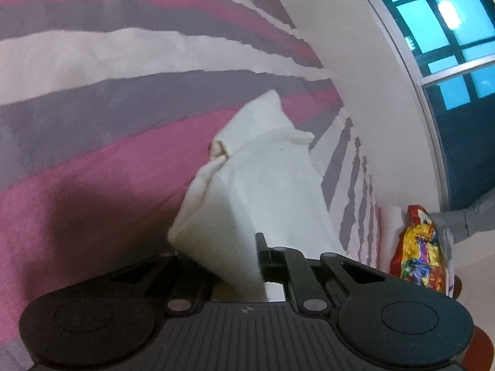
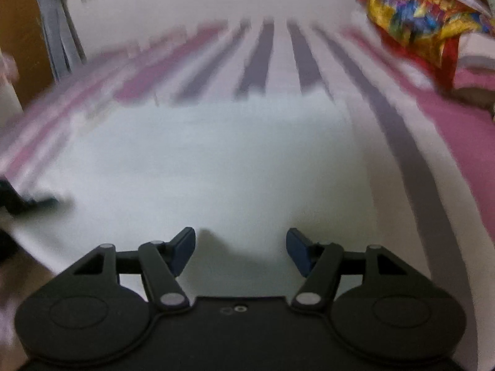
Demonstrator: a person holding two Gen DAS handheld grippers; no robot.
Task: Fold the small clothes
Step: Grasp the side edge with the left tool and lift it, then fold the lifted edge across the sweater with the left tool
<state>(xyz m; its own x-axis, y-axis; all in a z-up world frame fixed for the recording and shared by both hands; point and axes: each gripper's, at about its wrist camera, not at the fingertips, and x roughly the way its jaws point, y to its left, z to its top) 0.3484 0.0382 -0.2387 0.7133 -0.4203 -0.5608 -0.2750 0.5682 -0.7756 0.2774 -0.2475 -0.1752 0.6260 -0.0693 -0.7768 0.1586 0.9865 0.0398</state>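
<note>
The white garment (image 1: 247,191), a small ribbed piece that looks like a sock or a sleeve, hangs up off the bed with its near edge pinched in the left gripper (image 1: 260,256), whose fingers are closed narrowly on the fabric; its far end droops in a soft fold over the pink stripe of the striped bedspread (image 1: 92,123). In the right wrist view a pale flat cloth (image 2: 201,160) lies spread on the same bedspread straight ahead of the right gripper (image 2: 240,252), whose blue-padded fingers (image 2: 182,252) stand wide apart and hold nothing. That view is blurred, so whether this cloth is the same garment cannot be told. A bright foil snack bag (image 1: 417,247) sits at the far right, well apart from the work. The grip appears to take only an edge, so the garment could slip free if swung. A hasty lay-down could also bunch the drooping end into a crooked fold.
</note>
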